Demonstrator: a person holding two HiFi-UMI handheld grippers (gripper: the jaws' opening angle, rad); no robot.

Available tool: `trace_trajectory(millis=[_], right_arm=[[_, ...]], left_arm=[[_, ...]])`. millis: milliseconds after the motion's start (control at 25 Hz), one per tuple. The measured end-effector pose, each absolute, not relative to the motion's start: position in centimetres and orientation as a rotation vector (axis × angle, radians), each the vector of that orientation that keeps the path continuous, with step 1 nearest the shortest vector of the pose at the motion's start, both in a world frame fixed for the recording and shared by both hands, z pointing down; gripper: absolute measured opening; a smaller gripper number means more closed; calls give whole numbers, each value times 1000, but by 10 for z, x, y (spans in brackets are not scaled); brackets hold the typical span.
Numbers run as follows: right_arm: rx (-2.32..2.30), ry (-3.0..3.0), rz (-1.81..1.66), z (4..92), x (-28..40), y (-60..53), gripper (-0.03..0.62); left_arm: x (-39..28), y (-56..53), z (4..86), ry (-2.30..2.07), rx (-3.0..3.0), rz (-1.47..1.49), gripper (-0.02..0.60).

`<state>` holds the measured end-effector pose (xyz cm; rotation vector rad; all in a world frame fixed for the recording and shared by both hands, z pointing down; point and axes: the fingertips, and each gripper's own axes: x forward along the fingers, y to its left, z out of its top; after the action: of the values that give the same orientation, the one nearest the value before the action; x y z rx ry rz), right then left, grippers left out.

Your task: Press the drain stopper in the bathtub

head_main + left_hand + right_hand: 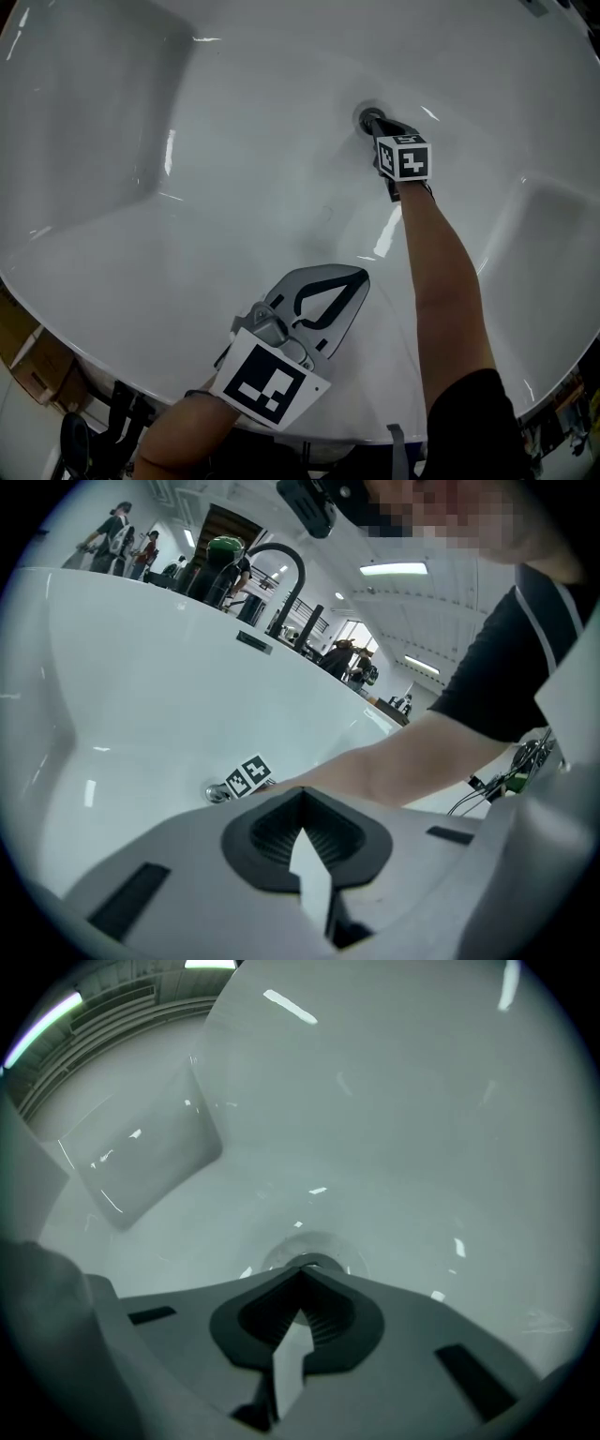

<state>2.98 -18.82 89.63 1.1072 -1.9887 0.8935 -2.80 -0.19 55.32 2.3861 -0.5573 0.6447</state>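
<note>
Left gripper sits nearest, held low over the near rim of the bathtub with its jaws closed tip to tip and nothing between them. The left gripper view shows the same: the left gripper has its pads together, and only an empty diamond-shaped gap behind the tips. It appears to be parked there to keep out of the way, since the job needs one tool only.

Beyond it, the person's right forearm stretches across the white basin, reaching down the slope to the bottom. At its end, the right gripper points at the drain stopper, which lies in the lowest part of the tub floor. The right gripper is also shut and empty, and its joined tips are set right at the near edge of the stopper's dark ring. Whether they already touch it I cannot tell. Closed jaws make one blunt tip, which likely suits a straight push better than spread ones.

Farthest off, past the far rim, a black arched faucet stands over the tub
</note>
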Motion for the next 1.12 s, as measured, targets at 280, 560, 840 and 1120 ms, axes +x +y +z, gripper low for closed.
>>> trace_trajectory(millis=[280,560,840,1120], right_arm=[[1024,-1924,890,915,22,-185,11],[1015,-1912,914,922,21,-184,11],[1004,-1884,921,919,22,-185,11],[1012,-1854,929,919,23,-186,9]], left_arm=[[-27,-1,549,-549,2380,641,6],[-26,2,550,-532,2376,634,6],[-27,0,550,-542,2377,635,6],[-26,3,552,-532,2357,643,6]])
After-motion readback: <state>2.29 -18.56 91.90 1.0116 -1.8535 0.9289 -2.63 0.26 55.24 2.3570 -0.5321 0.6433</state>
